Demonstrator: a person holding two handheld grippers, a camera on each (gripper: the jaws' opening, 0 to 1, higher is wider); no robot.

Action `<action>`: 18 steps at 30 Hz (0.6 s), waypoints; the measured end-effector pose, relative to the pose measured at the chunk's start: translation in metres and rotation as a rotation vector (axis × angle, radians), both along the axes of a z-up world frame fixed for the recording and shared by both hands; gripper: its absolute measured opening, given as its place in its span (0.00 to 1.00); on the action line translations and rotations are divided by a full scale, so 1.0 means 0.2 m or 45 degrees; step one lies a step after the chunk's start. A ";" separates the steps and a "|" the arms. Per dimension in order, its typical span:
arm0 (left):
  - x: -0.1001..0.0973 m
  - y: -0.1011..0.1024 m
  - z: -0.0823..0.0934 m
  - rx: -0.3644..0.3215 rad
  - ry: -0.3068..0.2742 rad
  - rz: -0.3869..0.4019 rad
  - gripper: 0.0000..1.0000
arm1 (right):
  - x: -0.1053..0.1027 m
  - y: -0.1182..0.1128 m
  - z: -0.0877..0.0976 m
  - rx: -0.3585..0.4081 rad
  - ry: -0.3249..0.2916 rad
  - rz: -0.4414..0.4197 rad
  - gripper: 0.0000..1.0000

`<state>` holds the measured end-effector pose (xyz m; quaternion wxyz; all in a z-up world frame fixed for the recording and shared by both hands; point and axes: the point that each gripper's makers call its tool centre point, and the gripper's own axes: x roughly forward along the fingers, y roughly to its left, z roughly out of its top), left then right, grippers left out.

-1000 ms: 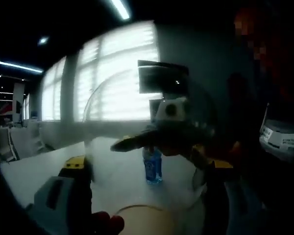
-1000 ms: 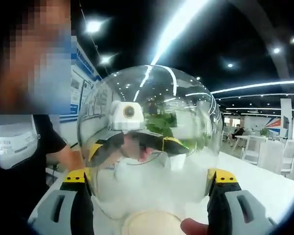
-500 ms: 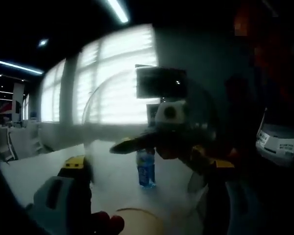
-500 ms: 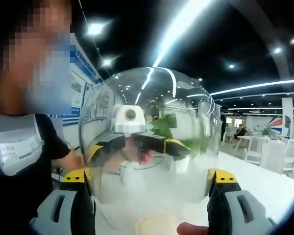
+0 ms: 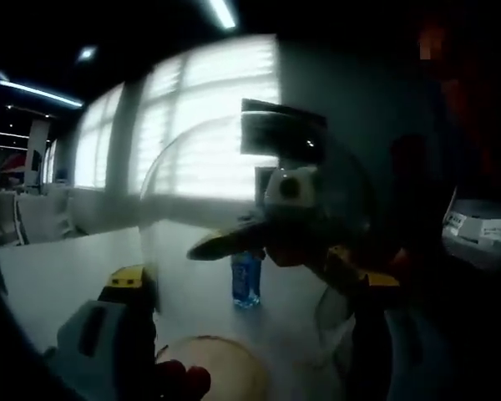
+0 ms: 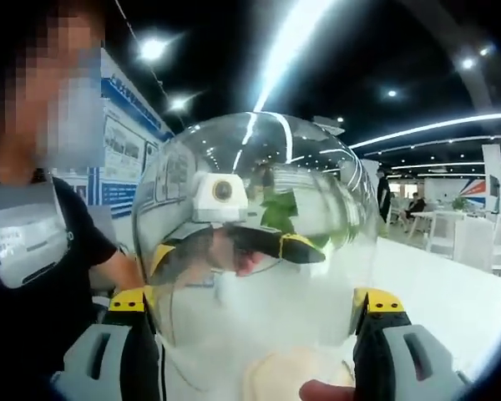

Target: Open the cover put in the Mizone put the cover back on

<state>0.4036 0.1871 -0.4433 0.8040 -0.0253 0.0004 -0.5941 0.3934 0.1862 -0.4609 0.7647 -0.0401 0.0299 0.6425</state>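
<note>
both grippers clamp the clear dome cover [image 6: 255, 242] from opposite sides: the right gripper [image 6: 255, 334] and the left gripper [image 5: 250, 326] each have jaws pressed to its wall; seen through the glass beyond the left gripper, the blue mizone bottle [image 5: 245, 280] stands on the white table [image 5: 58, 276]

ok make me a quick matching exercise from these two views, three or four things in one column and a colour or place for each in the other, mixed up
Things:
1. glass dome cover
2. Mizone bottle
3. round wooden base
4. right gripper

Colour or place:
A. blue, upright on the white table
B. clear, held up between both grippers
C. tan, low in the view, seen through the glass
D. grey jaws with yellow tips either side of the dome

Pairs: 1-B, 2-A, 3-C, 4-D
</note>
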 end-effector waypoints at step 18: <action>-0.03 -0.01 -0.10 0.038 0.004 0.007 0.84 | -0.04 0.00 -0.11 -0.019 0.010 0.005 0.90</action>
